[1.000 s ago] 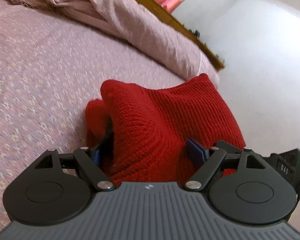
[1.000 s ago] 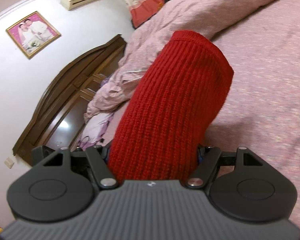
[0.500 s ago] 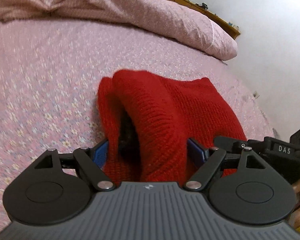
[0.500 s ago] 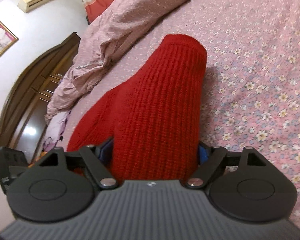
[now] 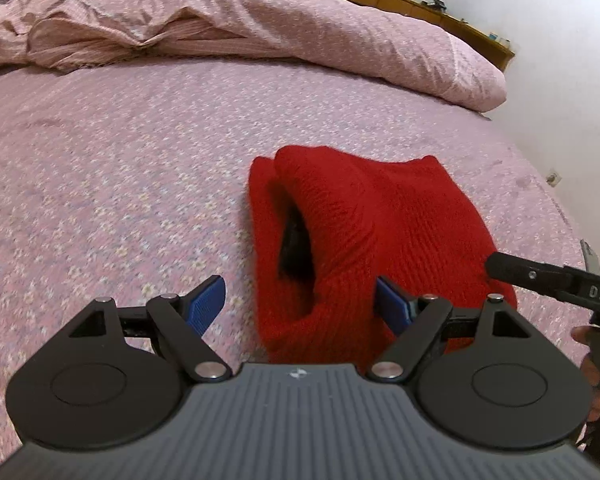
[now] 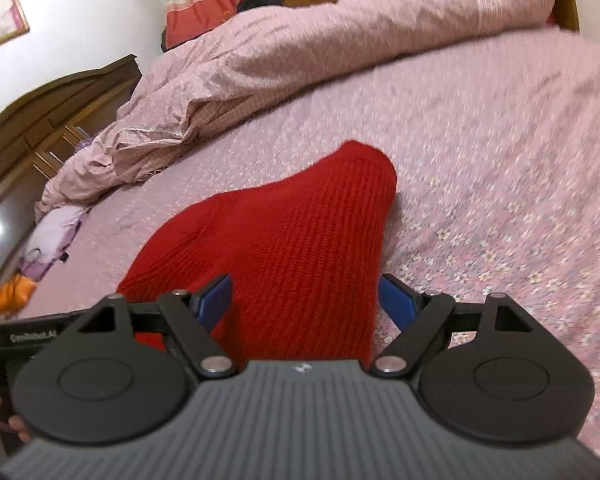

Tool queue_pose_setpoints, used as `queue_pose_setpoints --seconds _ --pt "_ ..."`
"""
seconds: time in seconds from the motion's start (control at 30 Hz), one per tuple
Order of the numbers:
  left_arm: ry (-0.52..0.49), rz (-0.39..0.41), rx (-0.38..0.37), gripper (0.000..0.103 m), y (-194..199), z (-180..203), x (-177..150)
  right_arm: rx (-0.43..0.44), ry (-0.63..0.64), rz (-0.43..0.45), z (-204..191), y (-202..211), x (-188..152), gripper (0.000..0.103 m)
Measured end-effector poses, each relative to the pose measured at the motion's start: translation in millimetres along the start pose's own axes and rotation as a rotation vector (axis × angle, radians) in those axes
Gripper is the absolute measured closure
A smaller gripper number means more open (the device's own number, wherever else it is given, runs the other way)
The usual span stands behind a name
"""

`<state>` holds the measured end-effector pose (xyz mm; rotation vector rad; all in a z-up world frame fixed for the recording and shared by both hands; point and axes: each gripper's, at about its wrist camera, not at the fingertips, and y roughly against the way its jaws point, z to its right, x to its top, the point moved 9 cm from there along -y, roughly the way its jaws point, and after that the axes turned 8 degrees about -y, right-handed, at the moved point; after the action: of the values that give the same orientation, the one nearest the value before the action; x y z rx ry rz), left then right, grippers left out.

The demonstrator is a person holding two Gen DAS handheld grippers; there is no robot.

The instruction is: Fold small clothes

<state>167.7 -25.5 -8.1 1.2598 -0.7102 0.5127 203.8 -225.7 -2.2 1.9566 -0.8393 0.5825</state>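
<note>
Red rib-knit garment (image 5: 384, 232), pink floral bedsheet (image 5: 120, 168), dusty-pink quilt (image 5: 260, 16), blue-padded black tongs (image 5: 300, 304)

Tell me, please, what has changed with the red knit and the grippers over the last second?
Both the left gripper and the right gripper lowered the red knit onto the bed and opened, letting go. It stays folded.
</note>
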Motion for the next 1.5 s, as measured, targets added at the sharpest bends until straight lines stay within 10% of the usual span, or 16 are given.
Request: queue_pose_setpoints --seconds 1.5 --pt "-0.064 -0.09 0.14 0.016 39 28 -55 -0.139 0.139 0.021 -34 46 -67 0.017"
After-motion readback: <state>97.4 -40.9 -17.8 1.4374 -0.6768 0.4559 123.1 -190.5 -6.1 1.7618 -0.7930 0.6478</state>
